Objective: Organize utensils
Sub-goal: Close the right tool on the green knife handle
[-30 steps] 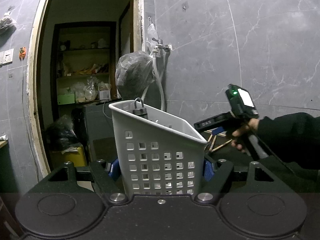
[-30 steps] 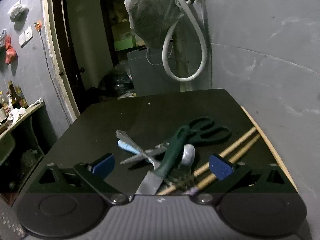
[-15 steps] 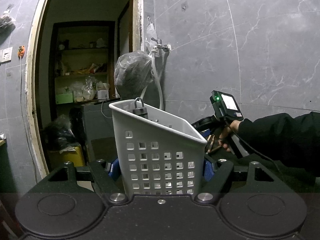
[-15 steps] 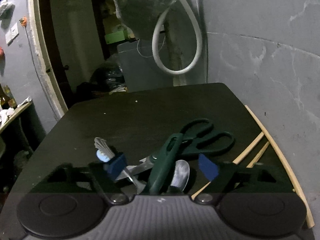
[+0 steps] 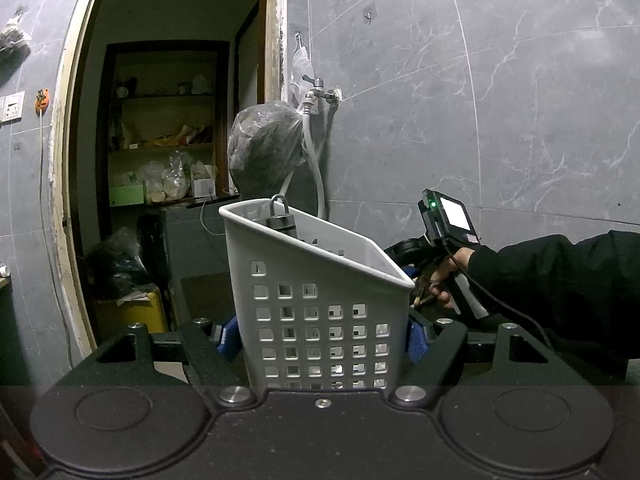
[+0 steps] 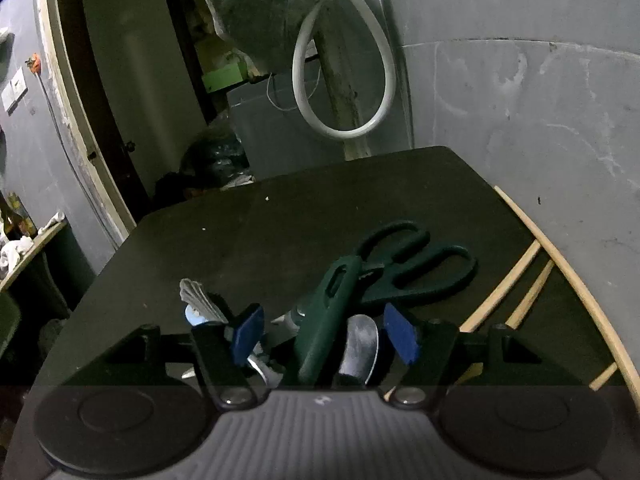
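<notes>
My left gripper (image 5: 322,336) is shut on a white perforated basket (image 5: 320,300), held upright with its blue pads against both sides. A dark handle with a loop (image 5: 282,220) sticks out of the basket. My right gripper (image 6: 324,336) hangs over a pile of utensils on the black table (image 6: 280,216). Its jaws are closing, with the green knife handle (image 6: 328,312) and a metal spoon (image 6: 360,344) between them, and the pads are not touching either. Dark green scissors (image 6: 420,268) lie just beyond. A fork (image 6: 196,296) lies to the left.
Wooden chopsticks (image 6: 504,292) lie along the table's right side by the grey wall. A white hose (image 6: 344,128) and a bagged bundle (image 6: 256,12) hang beyond the far edge. A person's hand (image 5: 452,272) and dark sleeve reach in from the right in the left wrist view.
The right gripper has moved forward and down over the utensil pile, and its jaws have narrowed around the knife handle and spoon. The left gripper and basket have not moved.
</notes>
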Motion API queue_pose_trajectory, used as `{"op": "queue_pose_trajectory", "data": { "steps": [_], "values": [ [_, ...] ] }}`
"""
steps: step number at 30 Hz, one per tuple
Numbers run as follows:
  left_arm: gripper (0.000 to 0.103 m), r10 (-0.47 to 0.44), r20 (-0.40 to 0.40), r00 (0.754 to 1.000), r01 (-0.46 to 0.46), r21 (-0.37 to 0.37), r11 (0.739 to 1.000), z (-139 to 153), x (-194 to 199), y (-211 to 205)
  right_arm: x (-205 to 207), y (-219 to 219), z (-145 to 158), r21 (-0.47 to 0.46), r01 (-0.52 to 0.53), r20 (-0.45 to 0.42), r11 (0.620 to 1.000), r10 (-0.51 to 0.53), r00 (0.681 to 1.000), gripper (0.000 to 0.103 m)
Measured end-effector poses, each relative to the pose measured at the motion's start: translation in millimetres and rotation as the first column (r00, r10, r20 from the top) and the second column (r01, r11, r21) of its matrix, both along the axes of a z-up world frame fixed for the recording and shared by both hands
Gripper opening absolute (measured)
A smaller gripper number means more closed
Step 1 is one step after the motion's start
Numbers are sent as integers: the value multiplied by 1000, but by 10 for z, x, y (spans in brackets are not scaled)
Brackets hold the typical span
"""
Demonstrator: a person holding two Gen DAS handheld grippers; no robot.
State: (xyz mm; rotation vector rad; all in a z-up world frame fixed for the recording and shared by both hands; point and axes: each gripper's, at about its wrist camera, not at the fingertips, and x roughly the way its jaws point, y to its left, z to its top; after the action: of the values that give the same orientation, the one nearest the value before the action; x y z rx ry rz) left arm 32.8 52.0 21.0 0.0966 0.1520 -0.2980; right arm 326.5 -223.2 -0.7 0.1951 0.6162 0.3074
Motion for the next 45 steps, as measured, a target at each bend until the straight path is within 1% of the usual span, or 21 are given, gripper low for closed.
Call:
{"op": "queue_pose_trajectory", "data": {
  "steps": [1, 3, 4, 5, 9, 10, 12, 14, 21, 25, 27, 29, 32, 37, 40, 45],
  "values": [
    [77, 0, 0, 1000, 0, 0, 1000, 0, 0, 0, 2, -2, -1, 8, 2, -2, 1000, -2, 1000, 71],
    [77, 1, 0, 1000, -1, -1, 1000, -2, -1, 0, 1, -10, -1, 9, 14, -4, 1000, -14, 1000, 62],
    [77, 1, 0, 1000, -1, 0, 1000, 0, -1, 1, -8, -15, -4, 7, 16, -4, 1000, -16, 1000, 54],
    [77, 1, 0, 1000, -1, 0, 1000, 1, 0, 1, -20, -22, -5, 7, 21, -4, 1000, -21, 1000, 53],
    [77, 0, 0, 1000, 0, -1, 1000, 1, -1, 2, -55, -30, -2, 5, 27, -11, 1000, -27, 1000, 53],
    [77, 0, -1, 1000, 0, -1, 1000, 1, -1, 4, -58, -24, 2, 4, 28, -12, 1000, -28, 1000, 51],
    [77, 0, -1, 1000, 0, 0, 1000, 1, 1, 3, -68, -15, 13, 5, 30, -13, 1000, -30, 999, 48],
    [77, 0, 0, 1000, 0, 0, 1000, 2, -1, 3, -75, -1, 27, 3, 29, -10, 1000, -29, 1000, 40],
    [77, -1, -1, 1000, 1, 0, 1000, 3, -1, 6, -69, 108, 101, -52, 47, -25, 998, -49, 998, 36],
    [77, -2, -1, 1000, 2, 1, 1000, 2, -6, 6, -67, 135, 129, -46, 63, -46, 997, -65, 997, 27],
    [77, -3, -2, 1000, 3, 3, 1000, -4, -9, -5, -60, 144, 143, -40, 71, -61, 997, -73, 995, 26],
    [77, -3, -2, 1000, 3, 2, 1000, -7, -9, -11, -53, 146, 150, -38, 78, -77, 996, -81, 994, 20],
    [77, -3, -1, 1000, 3, 3, 1000, -5, -7, -7, -50, 152, 127, -38, 78, -108, 996, -81, 991, 20],
    [77, -2, -4, 1000, 2, 3, 1000, -7, -13, -16, -56, 129, 129, -5, 100, -139, 995, -99, 985, 19],
    [77, -3, -3, 1000, 3, 2, 1000, -3, -9, -14, -104, 88, 143, 25, 101, -135, 995, -96, 986, 17],
    [77, -2, -3, 1000, 2, 2, 1000, -2, -12, -15, -271, 40, 215, 64, 81, -84, 995, -76, 994, 13]
  ]
}}
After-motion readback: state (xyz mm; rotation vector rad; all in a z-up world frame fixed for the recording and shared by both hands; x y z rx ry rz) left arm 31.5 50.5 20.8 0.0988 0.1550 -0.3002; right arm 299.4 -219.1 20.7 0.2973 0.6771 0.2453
